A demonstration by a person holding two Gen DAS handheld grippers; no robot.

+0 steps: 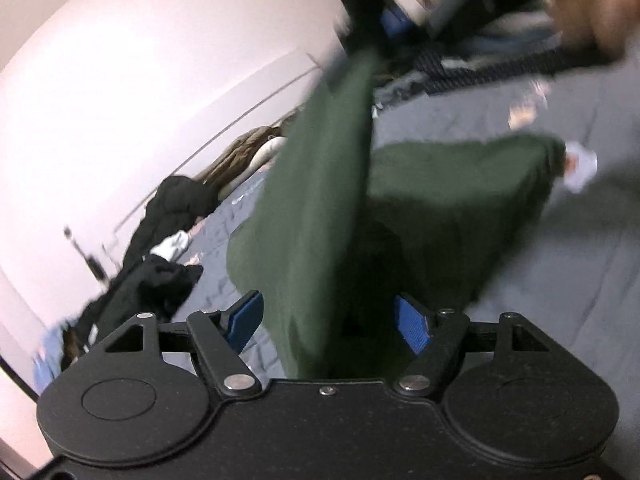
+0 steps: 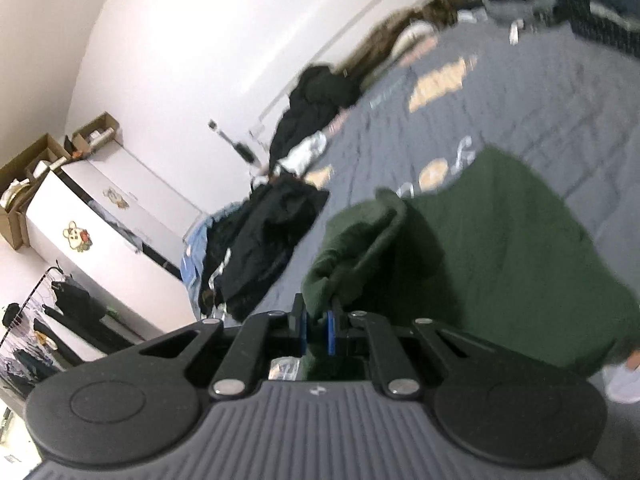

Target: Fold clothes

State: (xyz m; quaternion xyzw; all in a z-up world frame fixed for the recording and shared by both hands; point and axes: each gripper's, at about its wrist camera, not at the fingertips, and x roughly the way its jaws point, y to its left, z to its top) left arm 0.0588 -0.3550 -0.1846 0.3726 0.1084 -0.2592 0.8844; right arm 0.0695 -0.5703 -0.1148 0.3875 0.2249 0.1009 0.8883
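Left claw [image 1: 332, 320] stands released, its blue ribbed pads [image 1: 412, 330] spread wide, while a strip of the dark green garment [image 1: 320, 208] runs between them without being pinched. That soft, matte knit rises in a long band toward the far right, where a blurred hand [image 1: 592, 4] lifts it; the rest lies spread on the grey quilted bed [image 1: 560, 280]. At the far left edge, black clothes [image 1: 160, 248] slump in a pile against the pale wall. Right claw [image 2: 318, 326] is clenched on a rolled, bunched edge of the green garment [image 2: 500, 260].
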